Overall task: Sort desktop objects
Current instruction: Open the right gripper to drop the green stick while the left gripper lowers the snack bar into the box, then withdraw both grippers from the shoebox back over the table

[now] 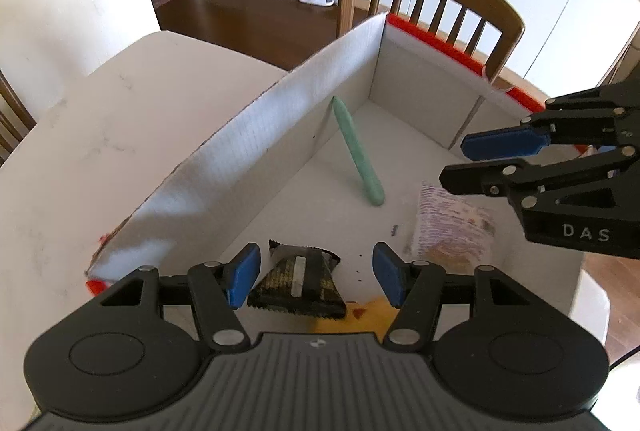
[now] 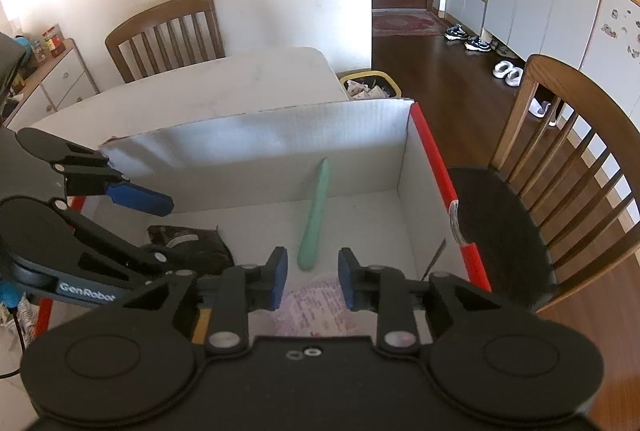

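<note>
An open white cardboard box (image 1: 260, 135) with red outer edges stands on the table. Inside it a mint-green pen (image 1: 358, 151) (image 2: 316, 215) lies with its tip against the far wall. A dark snack packet (image 1: 298, 283) (image 2: 188, 243) lies on the box floor between the blue pads of my left gripper (image 1: 316, 271) (image 2: 164, 231), which is open and clear of it. A clear packet with pink print (image 1: 452, 223) (image 2: 316, 307) lies under my right gripper (image 2: 312, 275) (image 1: 454, 163), also open, its pads not touching it.
A yellow item (image 1: 372, 311) shows on the box floor just under the left gripper. The box stands on a pale table (image 1: 100, 135). One wooden chair (image 2: 560, 191) stands close to the box's red side, another (image 2: 164, 31) at the table's far end. A yellow bin (image 2: 370, 87) stands on the floor.
</note>
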`<state>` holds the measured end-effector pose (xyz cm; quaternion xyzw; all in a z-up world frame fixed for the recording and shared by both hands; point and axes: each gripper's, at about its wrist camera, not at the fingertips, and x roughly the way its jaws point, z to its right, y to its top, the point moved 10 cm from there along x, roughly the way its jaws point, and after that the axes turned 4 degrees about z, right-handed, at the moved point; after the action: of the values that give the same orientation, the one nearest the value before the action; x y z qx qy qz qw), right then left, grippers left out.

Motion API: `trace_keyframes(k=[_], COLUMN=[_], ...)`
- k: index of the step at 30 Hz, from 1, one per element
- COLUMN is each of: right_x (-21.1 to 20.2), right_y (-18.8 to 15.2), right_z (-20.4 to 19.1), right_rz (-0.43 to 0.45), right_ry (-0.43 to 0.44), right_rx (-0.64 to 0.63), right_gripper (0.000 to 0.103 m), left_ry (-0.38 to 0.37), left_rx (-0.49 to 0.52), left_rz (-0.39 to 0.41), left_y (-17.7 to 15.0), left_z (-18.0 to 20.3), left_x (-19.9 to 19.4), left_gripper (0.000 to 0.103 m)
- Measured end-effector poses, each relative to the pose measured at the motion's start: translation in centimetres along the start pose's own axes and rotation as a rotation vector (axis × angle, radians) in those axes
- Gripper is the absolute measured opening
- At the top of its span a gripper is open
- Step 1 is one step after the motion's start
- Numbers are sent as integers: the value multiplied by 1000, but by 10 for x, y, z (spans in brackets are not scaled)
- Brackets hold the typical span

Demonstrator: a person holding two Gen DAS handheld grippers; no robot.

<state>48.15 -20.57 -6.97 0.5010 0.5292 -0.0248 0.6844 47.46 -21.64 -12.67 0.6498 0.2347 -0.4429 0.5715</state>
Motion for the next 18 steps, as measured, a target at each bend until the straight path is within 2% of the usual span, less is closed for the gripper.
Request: trace_keyframes(k=[11, 18], right_x=[-24, -37], right_y=[-4, -5], right_z=[-20, -31], right_rz=[-7, -7], right_ry=[40, 65], right_rx=[-61, -92], right_gripper=[37, 41], left_ry=[-5, -18], left_rx=[-24, -41], left_rz=[93, 118], left_y=[-8, -18], left_z=[5, 12], left_x=[-53, -74], left_gripper=[61, 61])
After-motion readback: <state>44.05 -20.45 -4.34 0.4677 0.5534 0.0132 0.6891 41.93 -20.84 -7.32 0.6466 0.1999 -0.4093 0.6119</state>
